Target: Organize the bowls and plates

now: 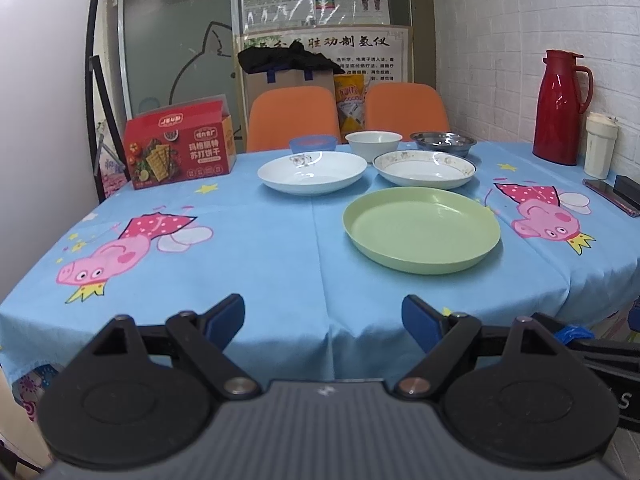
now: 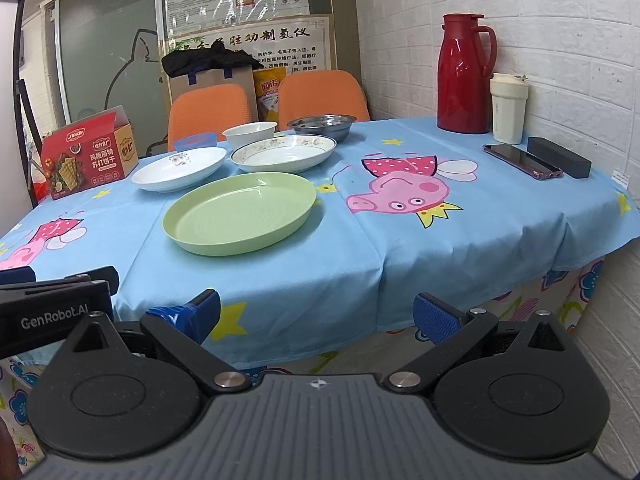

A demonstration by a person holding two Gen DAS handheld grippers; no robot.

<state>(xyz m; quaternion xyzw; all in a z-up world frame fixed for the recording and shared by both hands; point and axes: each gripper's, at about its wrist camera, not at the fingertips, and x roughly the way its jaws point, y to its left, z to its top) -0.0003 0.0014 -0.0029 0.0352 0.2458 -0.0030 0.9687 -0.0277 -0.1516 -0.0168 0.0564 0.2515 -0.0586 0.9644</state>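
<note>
I am holding the left claw [image 1: 323, 316] and right claw [image 2: 317, 312] wide open and empty off the surface [image 1: 260, 264] edge, judging the near green plate [image 1: 422, 229] best gripped by its rim.

Matt blue cloth [image 1: 280, 248] with printed pigs over the table. Smooth, slightly glossy green plastic plate [image 1: 422, 228] at centre right. Glazed white ceramic plates [image 1: 312, 172] and bowl [image 1: 373, 144] behind. Shiny metal bowl [image 1: 444, 143]. Glossy red jug [image 1: 560, 108] upper right. Printed cardboard box [image 1: 180, 148] at left.
</note>
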